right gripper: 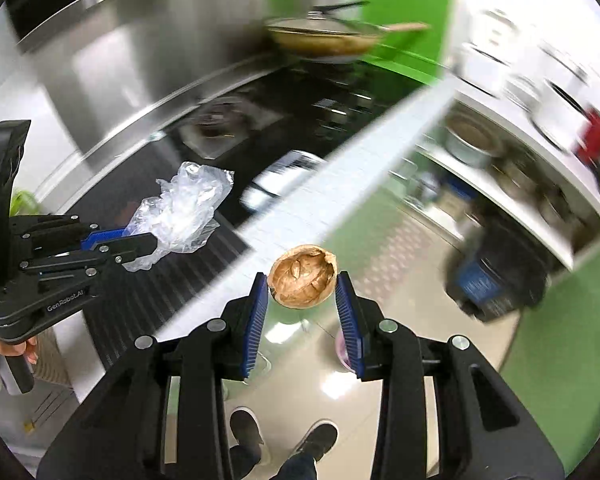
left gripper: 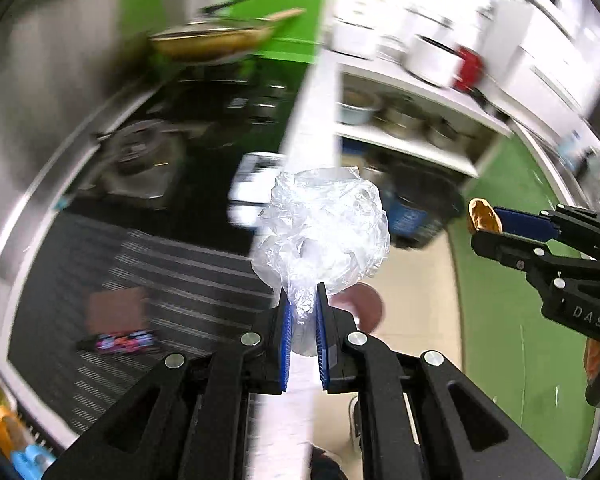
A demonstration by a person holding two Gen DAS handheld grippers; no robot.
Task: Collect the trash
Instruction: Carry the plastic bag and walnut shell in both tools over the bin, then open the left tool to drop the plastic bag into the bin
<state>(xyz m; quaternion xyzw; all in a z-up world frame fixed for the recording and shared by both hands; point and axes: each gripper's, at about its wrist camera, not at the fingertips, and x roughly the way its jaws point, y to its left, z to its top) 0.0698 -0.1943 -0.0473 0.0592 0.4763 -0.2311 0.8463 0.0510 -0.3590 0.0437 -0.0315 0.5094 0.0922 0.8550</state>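
My left gripper [left gripper: 303, 294] is shut on a crumpled clear plastic bag [left gripper: 324, 232] and holds it in the air past the white counter edge. It shows at the left of the right wrist view [right gripper: 140, 242], with the bag [right gripper: 180, 210] sticking out of it. My right gripper [right gripper: 302, 280] is shut on a brown half nutshell [right gripper: 302, 276], hollow side facing the camera, held over the floor. In the left wrist view the right gripper [left gripper: 485, 224] is at the right with the shell [left gripper: 483, 216] at its tips.
A dark bin with a blue label [left gripper: 418, 208] [right gripper: 496, 276] stands on the floor under white shelves [left gripper: 412, 92]. A black stovetop [left gripper: 148, 248] holds a brown card [left gripper: 116, 308] and a snack wrapper [left gripper: 120, 340]. A lidded pan [right gripper: 324, 36] sits at the back.
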